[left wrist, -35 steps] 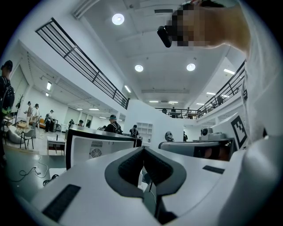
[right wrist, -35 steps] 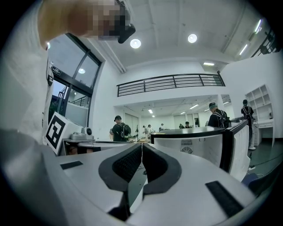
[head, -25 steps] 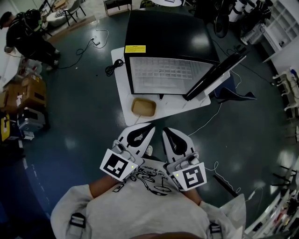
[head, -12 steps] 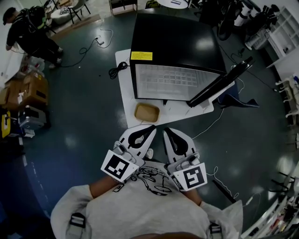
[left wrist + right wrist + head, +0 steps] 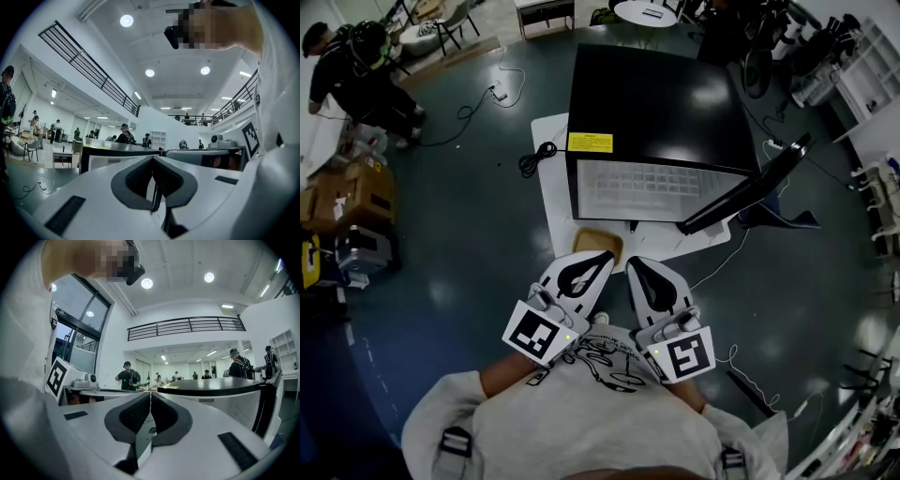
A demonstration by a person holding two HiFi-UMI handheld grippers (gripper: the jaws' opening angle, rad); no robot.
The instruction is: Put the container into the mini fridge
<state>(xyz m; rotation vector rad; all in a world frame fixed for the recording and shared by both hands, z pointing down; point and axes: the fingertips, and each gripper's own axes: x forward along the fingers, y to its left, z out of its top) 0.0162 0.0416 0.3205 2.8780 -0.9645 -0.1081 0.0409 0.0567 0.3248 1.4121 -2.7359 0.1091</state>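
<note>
Both jaw pairs are closed, empty. Before the open mini fridge (image 5: 656, 103) lies the tan container (image 5: 592, 238), just ahead of our left gripper (image 5: 602, 257), slightly farther from our right gripper (image 5: 632, 265).

- A light grey T-shirt (image 5: 581, 422), with a dark line drawing (image 5: 605, 361) on the chest; the drawing is too small to make out.
- The sleeves (image 5: 441, 403) look short and loose.
- Dark straps (image 5: 455, 442) with buckles lie over both shoulders.
- The left gripper (image 5: 602, 255) and right gripper (image 5: 633, 264) have white shells with dark, ribbed, teardrop-shaped insets.
- Each carries a white cube (image 5: 536, 333) bearing black square markers.
</note>
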